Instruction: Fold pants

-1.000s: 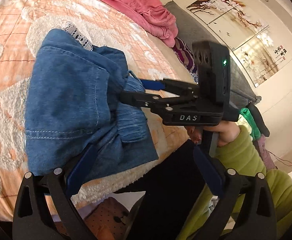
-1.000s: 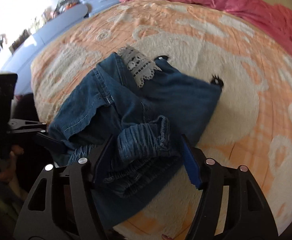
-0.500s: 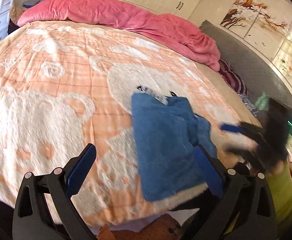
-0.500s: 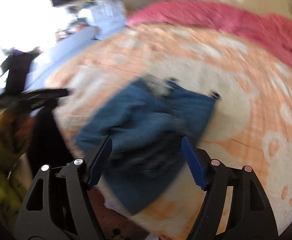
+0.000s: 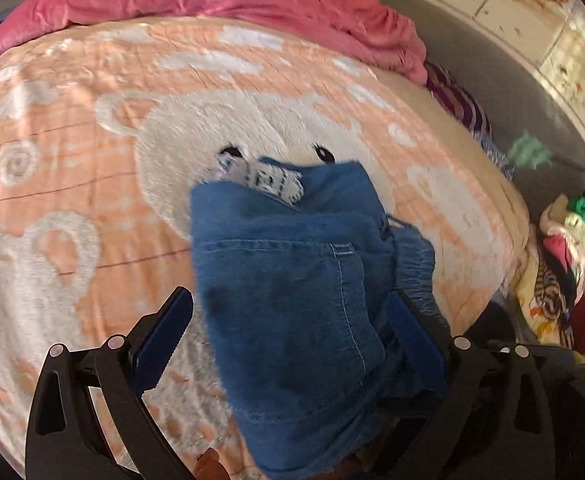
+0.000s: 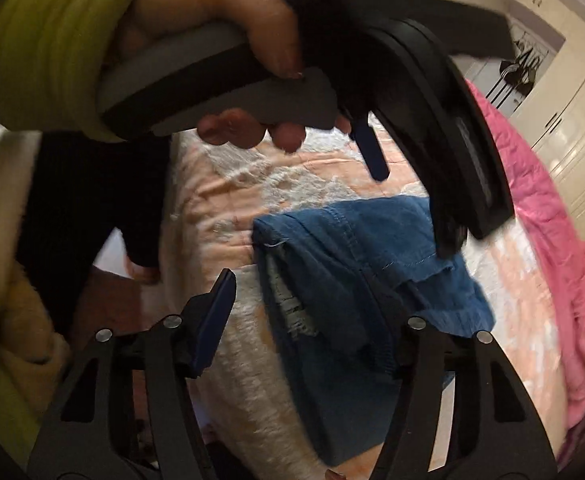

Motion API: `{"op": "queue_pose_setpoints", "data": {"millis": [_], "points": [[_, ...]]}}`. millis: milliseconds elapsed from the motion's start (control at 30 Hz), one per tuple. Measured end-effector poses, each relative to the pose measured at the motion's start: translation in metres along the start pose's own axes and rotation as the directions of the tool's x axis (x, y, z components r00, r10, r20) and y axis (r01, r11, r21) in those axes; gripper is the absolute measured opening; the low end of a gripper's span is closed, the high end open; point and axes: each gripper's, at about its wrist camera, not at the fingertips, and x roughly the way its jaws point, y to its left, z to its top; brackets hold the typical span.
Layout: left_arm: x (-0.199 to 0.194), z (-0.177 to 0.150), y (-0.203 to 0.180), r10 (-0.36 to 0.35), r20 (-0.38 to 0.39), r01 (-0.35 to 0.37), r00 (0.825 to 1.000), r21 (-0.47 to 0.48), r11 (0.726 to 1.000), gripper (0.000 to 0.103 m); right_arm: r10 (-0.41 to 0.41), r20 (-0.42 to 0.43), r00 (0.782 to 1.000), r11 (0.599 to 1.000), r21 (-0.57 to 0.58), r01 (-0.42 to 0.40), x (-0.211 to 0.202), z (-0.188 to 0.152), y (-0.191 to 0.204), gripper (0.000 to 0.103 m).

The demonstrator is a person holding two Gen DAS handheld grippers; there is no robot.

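While the pants (image 5: pixel 304 292) lie as a folded denim bundle near the lower edge of the bed (image 5: pixel 72 128), in the lower middle of the left wrist view, both grippers hang above them and hold nothing. The left gripper (image 5: pixel 288 328) has its fingers wide apart, and the bundle shows between them but lower, on the blanket; the pads do not press on it. The right gripper (image 6: pixel 316 316) has its fingers apart too. They have just been closing a little, with no cloth clamped between them; the denim lies under and behind the right finger. In the right wrist view a hand (image 6: pixel 228 40) in a green sleeve (image 6: pixel 36 40) holds the left gripper at the top of the frame.

I judge the denim to be soft but rather thick and a bit heavy, so it keeps a crease and does not slip easily on the fluffy blanket. The layers can slide apart, however, and the gathered waistband (image 5: pixel 412 264) at the right of the bundle is bulky. A white lace piece (image 5: pixel 264 180) sticks out at the upper end. A good place to take hold is a stitched hem or corner, with all layers pinched together.
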Motion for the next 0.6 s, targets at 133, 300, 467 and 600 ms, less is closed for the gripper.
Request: {"op": "queue_pose_setpoints", "data": {"millis": [133,300,467,600], "points": [[0.017,0.004,0.0,0.003,-0.028,-0.003,1.0,0.0,1.0,0.096,-0.025,0.012,1.0,0.999,-0.034,0.026,0.008,0.001,0.0,0.018],[0.028,0.004,0.003,0.044,-0.046,-0.044,0.998,0.009,0.999,0.096,0.023,0.031,0.999,0.998,-0.065,-0.021,0.007,-0.011,0.01,0.002],[0.04,0.003,0.004,0.054,-0.066,-0.053,0.996,0.018,0.998,0.096,0.072,0.01,0.997,0.997,-0.016,-0.072,0.001,-0.029,0.014,0.001],[0.045,0.002,0.001,0.068,-0.054,-0.066,0.996,0.025,0.997,0.097,0.103,0.035,0.994,0.988,0.115,-0.107,-0.001,-0.041,0.007,0.002]]}}
